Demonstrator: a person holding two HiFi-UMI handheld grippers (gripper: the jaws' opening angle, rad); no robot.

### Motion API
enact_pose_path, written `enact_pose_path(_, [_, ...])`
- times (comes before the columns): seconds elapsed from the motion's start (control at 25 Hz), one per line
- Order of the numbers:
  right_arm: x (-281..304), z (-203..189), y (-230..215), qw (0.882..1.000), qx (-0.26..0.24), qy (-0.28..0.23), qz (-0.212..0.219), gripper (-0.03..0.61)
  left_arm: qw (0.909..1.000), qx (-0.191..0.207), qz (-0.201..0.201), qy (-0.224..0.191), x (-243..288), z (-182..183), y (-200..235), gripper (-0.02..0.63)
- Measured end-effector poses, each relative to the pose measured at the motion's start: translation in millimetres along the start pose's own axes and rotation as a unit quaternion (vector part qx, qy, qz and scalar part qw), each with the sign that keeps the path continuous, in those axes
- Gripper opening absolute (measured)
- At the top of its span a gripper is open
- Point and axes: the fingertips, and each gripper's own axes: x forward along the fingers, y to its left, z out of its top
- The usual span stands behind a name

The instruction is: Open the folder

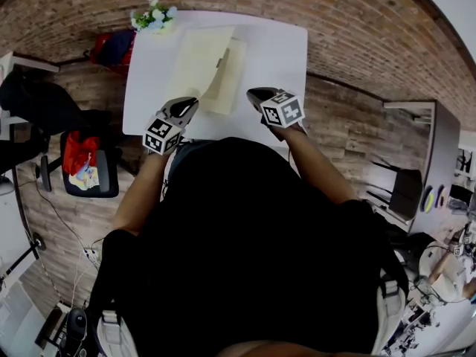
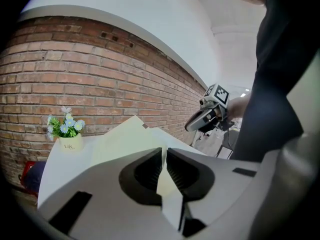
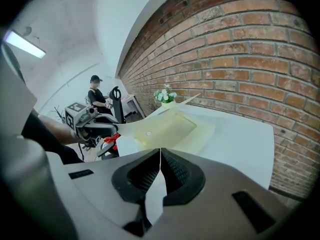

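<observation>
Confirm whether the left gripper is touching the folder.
Touching. The left gripper view shows the left gripper shut on the raised cover of the folder.

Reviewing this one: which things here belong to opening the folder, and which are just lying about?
In the job: folder on the table, its cover pinched in the left gripper; right gripper, shut.
Lying about: flower pot; red bag on the floor.
</observation>
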Motion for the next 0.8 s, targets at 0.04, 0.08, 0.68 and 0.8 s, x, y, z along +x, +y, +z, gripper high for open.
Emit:
enact_pose_path(0.04, [1,1,0,1.000,0.000,0.000,0.001,0.028,1.0000,-0.005,0.003,-0.001,-2,0,1,0.035])
enact_pose_path(0.08, [1,2,0,1.000,-0.001,0.000,0.002,0.028,0.9999,-0.011,0.005,-0.001,-4,1,1,0.035])
enact_pose_path(0.68, [16,4,9,1.000,-0.014,0.008,0.019,0.028,0.9977,-0.039,0.046,-0.033,-34,12,18,0.026])
enact_pose_path(0.8, [20,1,8,1.000,-0.015,0.015,0.019,0.028,0.9967,-0.044,0.056,-0.038,-42,13,23,0.025])
